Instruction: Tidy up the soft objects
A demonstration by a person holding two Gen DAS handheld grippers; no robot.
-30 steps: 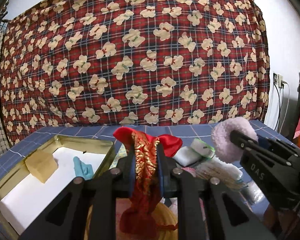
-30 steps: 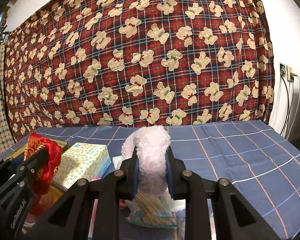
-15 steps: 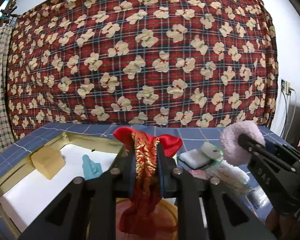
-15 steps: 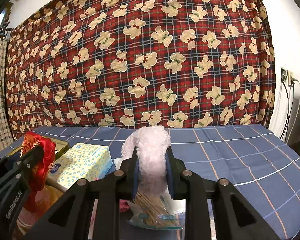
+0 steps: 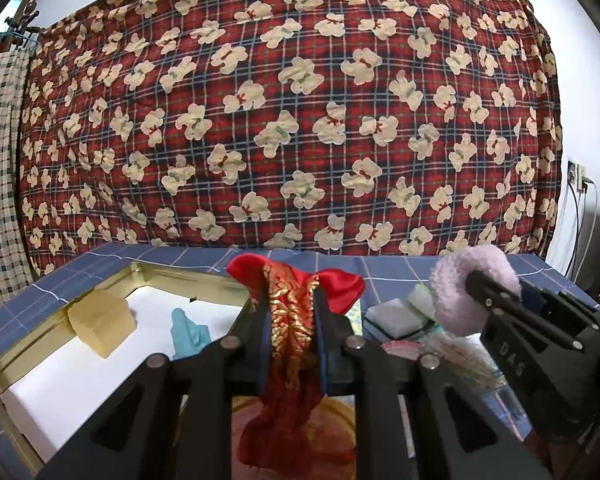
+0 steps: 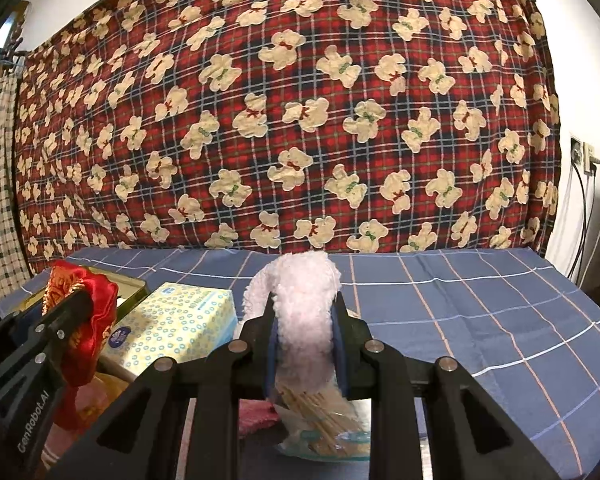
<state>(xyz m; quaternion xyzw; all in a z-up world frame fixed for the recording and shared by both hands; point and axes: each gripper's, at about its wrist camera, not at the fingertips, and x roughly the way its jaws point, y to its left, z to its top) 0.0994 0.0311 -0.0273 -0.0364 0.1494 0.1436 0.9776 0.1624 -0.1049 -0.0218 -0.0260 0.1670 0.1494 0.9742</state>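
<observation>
At the far left a gold-rimmed tray (image 5: 28, 354) with a white floor lies on the blue checked tabletop (image 6: 480, 304), holding a tan foam block (image 5: 100, 320) and, just right of it, a small blue piece (image 5: 188, 334). Right of the tray, the left tool (image 5: 292, 332) is pinched on a red and gold satin pouch (image 5: 294, 320), lifted clear of the tabletop with its tail hanging down. A yellow-patterned tissue box (image 6: 176, 328) sits beside it. Farther right, the right tool (image 6: 306, 340) is clamped on a pale pink fluffy scrunchie (image 6: 304, 312), held above a clear bag of wooden sticks (image 6: 324, 424). A red plaid teddy-bear blanket (image 6: 300, 112) hangs behind.
</observation>
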